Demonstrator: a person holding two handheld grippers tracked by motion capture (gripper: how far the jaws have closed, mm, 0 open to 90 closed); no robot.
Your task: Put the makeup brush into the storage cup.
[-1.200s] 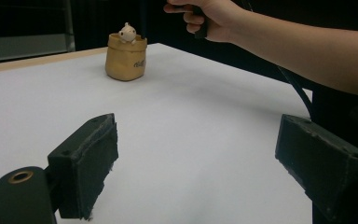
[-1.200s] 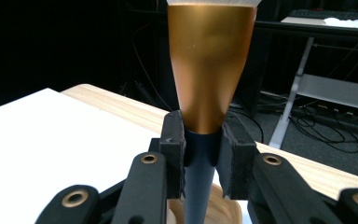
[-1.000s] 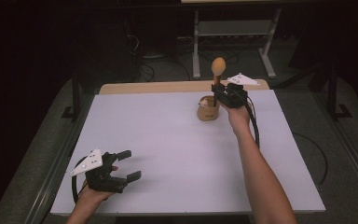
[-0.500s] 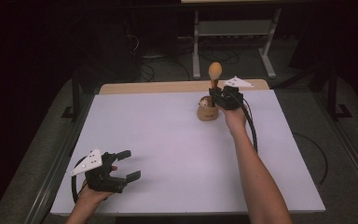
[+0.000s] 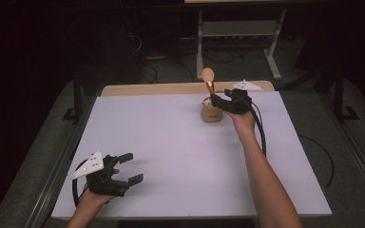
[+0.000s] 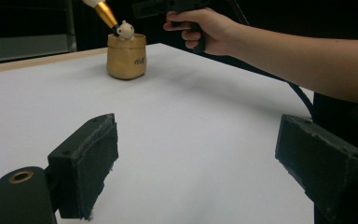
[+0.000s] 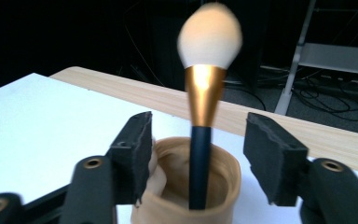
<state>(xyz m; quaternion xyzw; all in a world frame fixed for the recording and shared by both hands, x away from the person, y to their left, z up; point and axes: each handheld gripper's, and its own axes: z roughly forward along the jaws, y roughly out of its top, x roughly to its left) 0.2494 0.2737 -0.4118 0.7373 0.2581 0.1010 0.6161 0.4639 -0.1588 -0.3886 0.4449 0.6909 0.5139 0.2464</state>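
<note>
Brush (image 7: 200, 154) stands in the pouch (image 7: 223, 186), untouched between the right gripper's (image 7: 198, 154) just-opened fingers (image 7: 135, 149).

Brush (image 5: 208, 78) upright in pot (image 5: 212, 114), pot far on table (image 5: 171, 142), right tool (image 5: 220, 101) beside it

A white bench (image 5: 171, 142) stood in a dark room; behind it, a grey shelf frame (image 5: 240, 33) and floor cables (image 5: 171, 66).

In the left tool view we see the brush (image 6: 101, 10) cut off by the top edge, its head out of frame. In the right tool view the head is blurred, and the pot (image 7: 214, 186) hides the handle's end.
</note>
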